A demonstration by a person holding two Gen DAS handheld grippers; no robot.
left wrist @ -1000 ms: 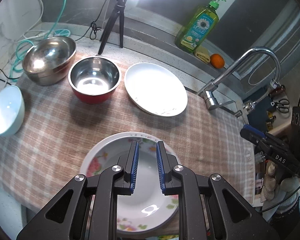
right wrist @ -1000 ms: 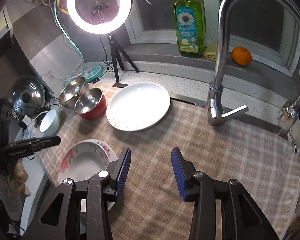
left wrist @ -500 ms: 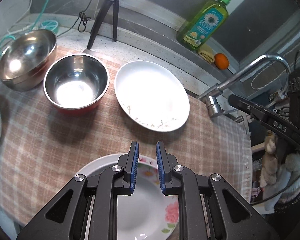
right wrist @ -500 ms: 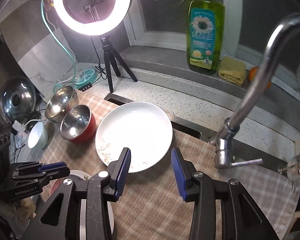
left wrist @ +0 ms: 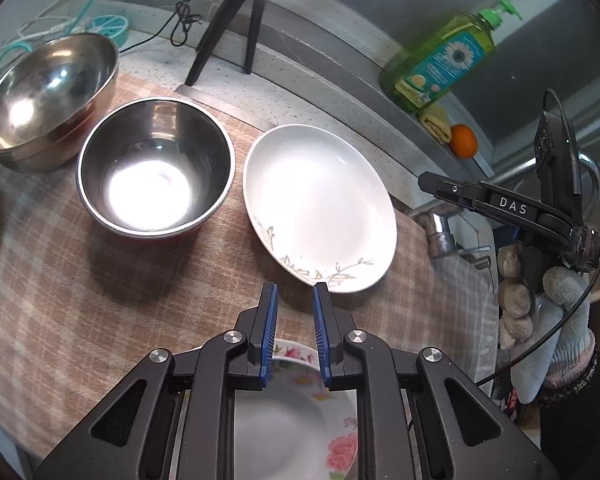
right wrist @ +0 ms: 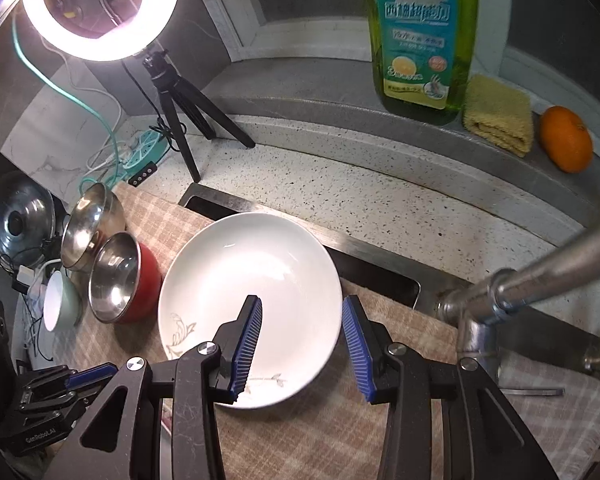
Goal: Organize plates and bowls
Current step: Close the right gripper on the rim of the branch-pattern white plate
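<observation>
A white plate (left wrist: 320, 208) with a leaf pattern lies on the checked cloth (left wrist: 80, 280); it also shows in the right wrist view (right wrist: 252, 276). My left gripper (left wrist: 294, 300) is open with a narrow gap, empty, just short of the plate's near rim and above a floral plate (left wrist: 292, 432). My right gripper (right wrist: 302, 312) is open wide over the white plate's right side, empty. A red steel bowl (left wrist: 156, 168) and a larger steel bowl (left wrist: 48, 96) stand to the left. A small white bowl (right wrist: 60, 304) sits far left.
A tap (right wrist: 500, 292) rises at the right over the sink gap (right wrist: 340, 256). A ring light tripod (right wrist: 180, 108), green soap bottle (right wrist: 420, 36), yellow sponge (right wrist: 496, 116) and orange (right wrist: 564, 138) stand at the back. A pot lid (right wrist: 16, 220) and cables lie left.
Both grippers have moved forward toward the white plate. The left one has passed over the floral plate; the right one now hangs over the white plate's right side.
</observation>
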